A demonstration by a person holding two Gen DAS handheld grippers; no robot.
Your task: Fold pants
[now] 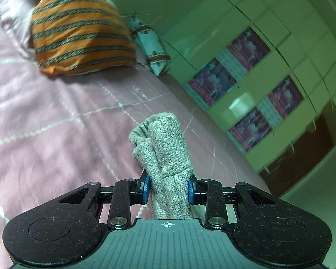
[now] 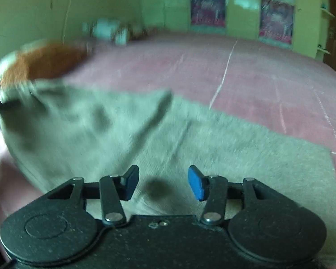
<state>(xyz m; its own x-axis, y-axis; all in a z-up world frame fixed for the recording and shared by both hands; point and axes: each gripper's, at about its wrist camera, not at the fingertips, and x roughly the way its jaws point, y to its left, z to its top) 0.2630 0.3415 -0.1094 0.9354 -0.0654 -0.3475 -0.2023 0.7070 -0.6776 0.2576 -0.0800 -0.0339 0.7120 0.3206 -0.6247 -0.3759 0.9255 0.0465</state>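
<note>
In the left wrist view, the left gripper (image 1: 168, 187) has its jaws closed onto a bunched wad of the grey knitted fabric pants (image 1: 162, 154). The blue pads (image 1: 146, 189) press the cloth from both sides, and the gathered fabric rises in a rumpled column from the lower centre of the frame to just above the middle. Behind it lies the pink quilted bed cover with white stitched lines (image 1: 56, 116), filling the left and centre of the frame. In the upper left an orange pillow with dark woven stripes (image 1: 78, 33) rests on the bed, and just beside it, toward the upper centre, lies a smaller white patterned bolster (image 1: 151, 47). The right side shows a pale green panelled wall (image 1: 246, 22) carrying several red and purple printed posters (image 1: 248, 49).

In the right wrist view, the right gripper (image 2: 163, 185) has its jaws standing wide apart with nothing between them; they hover just over the pants (image 2: 224, 148), which spread flat across the lower half of the frame. Toward the left the cloth lifts into a raised, blurred fold (image 2: 78, 116) reaching the left edge of the frame. The pink cover (image 2: 257, 71) runs across the middle, with the orange pillow (image 2: 44, 62) blurred at the left. The green wall (image 2: 123, 4) and posters (image 2: 208, 7) cross the top.
</note>
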